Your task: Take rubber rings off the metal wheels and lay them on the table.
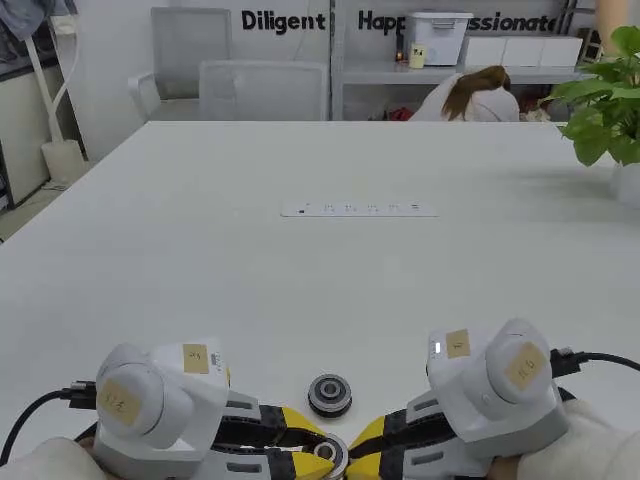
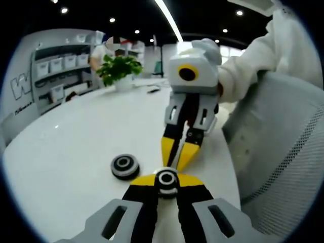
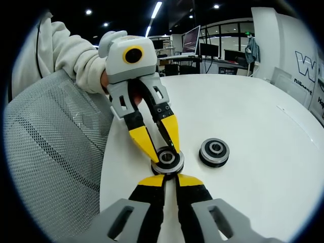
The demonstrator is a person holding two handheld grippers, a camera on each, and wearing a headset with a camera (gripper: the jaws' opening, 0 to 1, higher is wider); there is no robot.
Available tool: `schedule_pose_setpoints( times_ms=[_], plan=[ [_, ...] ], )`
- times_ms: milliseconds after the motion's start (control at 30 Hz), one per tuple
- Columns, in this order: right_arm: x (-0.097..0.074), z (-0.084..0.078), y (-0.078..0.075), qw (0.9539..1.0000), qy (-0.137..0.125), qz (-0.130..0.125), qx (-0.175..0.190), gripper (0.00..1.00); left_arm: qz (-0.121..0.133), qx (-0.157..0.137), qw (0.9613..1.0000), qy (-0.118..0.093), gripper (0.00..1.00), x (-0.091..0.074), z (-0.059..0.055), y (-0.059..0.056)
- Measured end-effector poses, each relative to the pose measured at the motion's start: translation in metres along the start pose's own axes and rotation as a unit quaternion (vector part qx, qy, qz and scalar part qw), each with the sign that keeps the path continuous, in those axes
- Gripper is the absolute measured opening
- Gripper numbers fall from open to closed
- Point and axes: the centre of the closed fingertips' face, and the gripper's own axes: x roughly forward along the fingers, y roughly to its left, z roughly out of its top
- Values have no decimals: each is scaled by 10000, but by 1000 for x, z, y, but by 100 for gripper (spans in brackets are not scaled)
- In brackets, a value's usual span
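A metal wheel with a black rubber ring [image 1: 328, 456] sits at the table's near edge between both grippers. My left gripper [image 1: 310, 440] is shut on this wheel [image 2: 167, 178], its yellow tips on either side of it. From the opposite side my right gripper [image 3: 169, 178] meets the wheel [image 3: 167, 158], its tips closed together on the rubber rim. In the left gripper view the right gripper [image 2: 178, 157] points down at the wheel's far edge. A second ringed wheel [image 1: 329, 393] lies flat on the table just beyond, untouched [image 3: 214, 152].
The white table [image 1: 320, 280] stretches far ahead, with a flush socket strip [image 1: 358, 209] in its middle. A potted plant [image 1: 610, 100] stands at the far right. Grey chairs [image 1: 262, 90] line the far side. A mesh chair [image 3: 50, 152] is close behind the near edge.
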Motion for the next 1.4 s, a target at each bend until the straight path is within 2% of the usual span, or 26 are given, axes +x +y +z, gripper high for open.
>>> schedule_pose_setpoints(
  times_ms=[233, 500, 700, 767, 833, 933, 1200, 1267, 1367, 1400],
  plan=[
    [-1, 0, -2, 9999, 89, -72, 20, 2, -4, 18, 10000, -8, 15, 0, 1, -1],
    [-3, -1, -5, 9988, 80, -132, 474, 0, 9, 49, 10000, 2, 14, 0, 2, -2],
    [-6, -1, -9, 9948, 15, -159, 1007, 0, 13, 83, 10000, 15, 14, 0, 2, -3],
    [-7, 0, -9, 9927, -45, -157, 1199, 0, 18, 101, 9999, 23, 14, 0, 1, -2],
    [-7, -2, -7, 9854, -14, -88, 1700, 0, 5, 120, 9999, 27, 14, 0, 1, -3],
    [-8, -1, -10, 9858, -98, -110, 1674, 0, 13, 138, 9999, 30, 14, 0, 2, -3],
    [-10, -1, -10, 9738, -126, -27, 2271, 0, 17, 161, 9999, 31, 14, 1, 2, -4],
    [-11, 1, -10, 9731, -157, -21, 2300, 0, 16, 163, 9999, 35, 14, 1, 2, -4],
    [-12, 5, -11, 9682, -251, 8, 2491, 0, 15, 167, 9999, 37, 14, 1, 2, -4],
    [-12, 4, -11, 9678, -229, -3, 2505, 0, 20, 172, 9998, 39, 14, 1, 2, -4]
  ],
)
